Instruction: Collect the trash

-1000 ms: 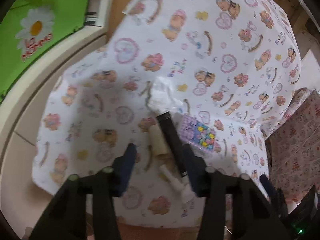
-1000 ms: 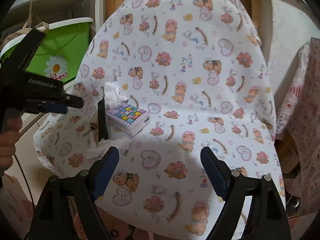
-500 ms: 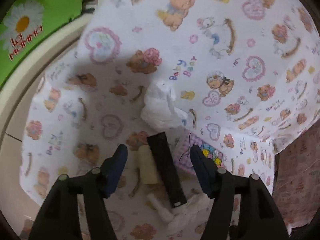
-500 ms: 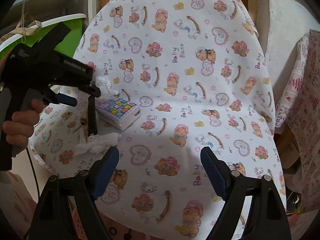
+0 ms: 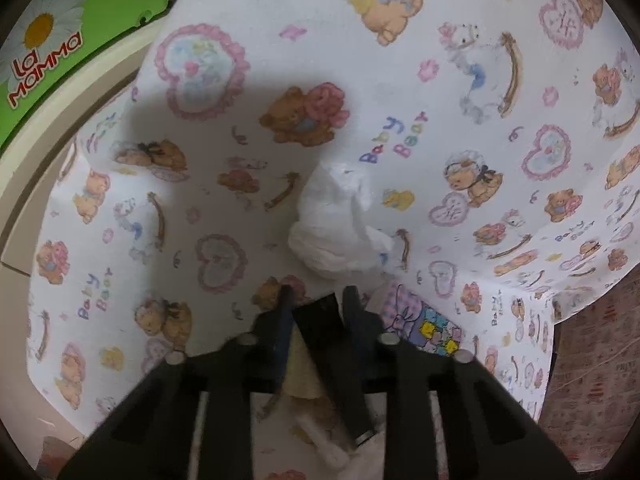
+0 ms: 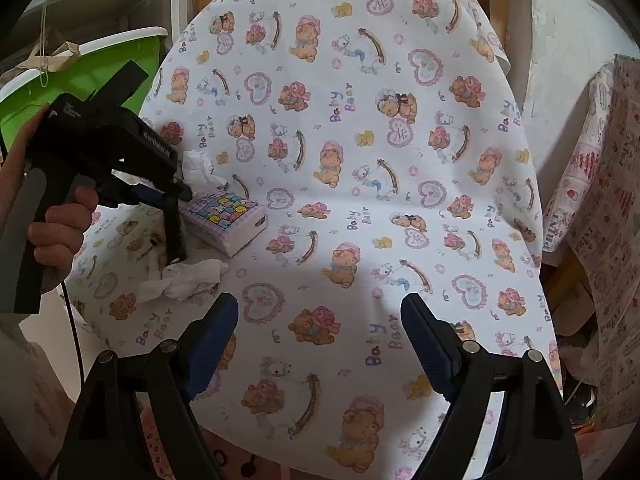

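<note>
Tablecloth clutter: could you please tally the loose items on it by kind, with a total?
Crumpled white tissue: 2
Patterned tissue pack: 1
Black stick: 1
Tan cardboard roll: 1
Small white tube: 1
Total: 6

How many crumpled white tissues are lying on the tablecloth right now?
2. One crumpled tissue lies beyond the black bar and the tissue pack; the other tissue lies at the bar's near end. More could be hidden behind the left claw.
</note>
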